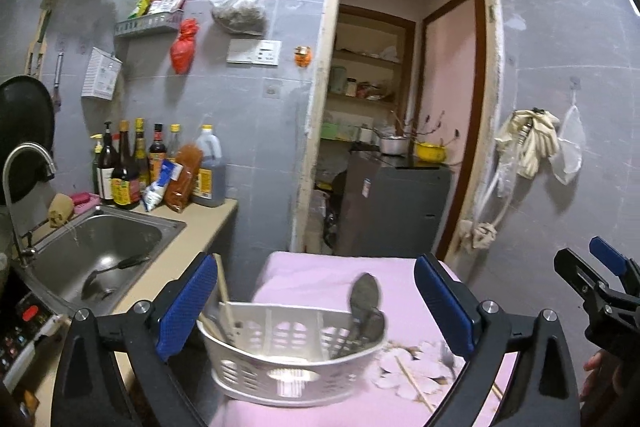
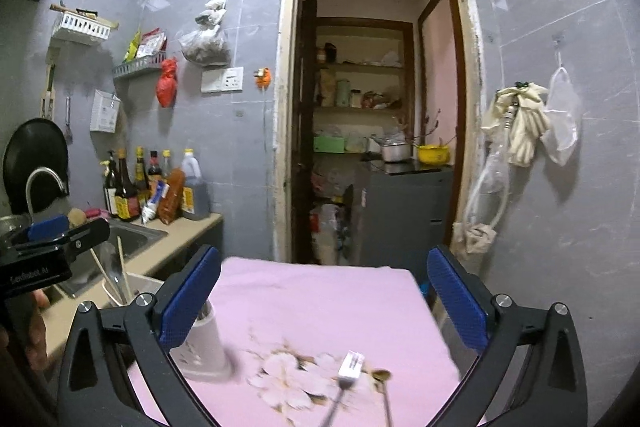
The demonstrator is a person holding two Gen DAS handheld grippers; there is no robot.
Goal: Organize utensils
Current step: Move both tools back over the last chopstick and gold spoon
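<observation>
Cloth (image 2: 320, 303), pink and flowered, covers the table and bears the white utensil basket (image 1: 292, 359) holding chopsticks (image 1: 223, 291) and a spoon (image 1: 362, 297), with a fork (image 2: 349, 367) lying beside it, while left gripper (image 1: 316, 311) and right gripper (image 2: 324, 299) hover spread wide, gripping nothing.

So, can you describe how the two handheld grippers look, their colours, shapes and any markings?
Both are alike. The left gripper has a black frame with triangular cut-outs, silver round bolts, and flat blue pads with a fine dotted texture. The right gripper looks the same. Seen from the right wrist, the left one's black body carries white lettering, too blurred to read surely. No cables show.
</observation>
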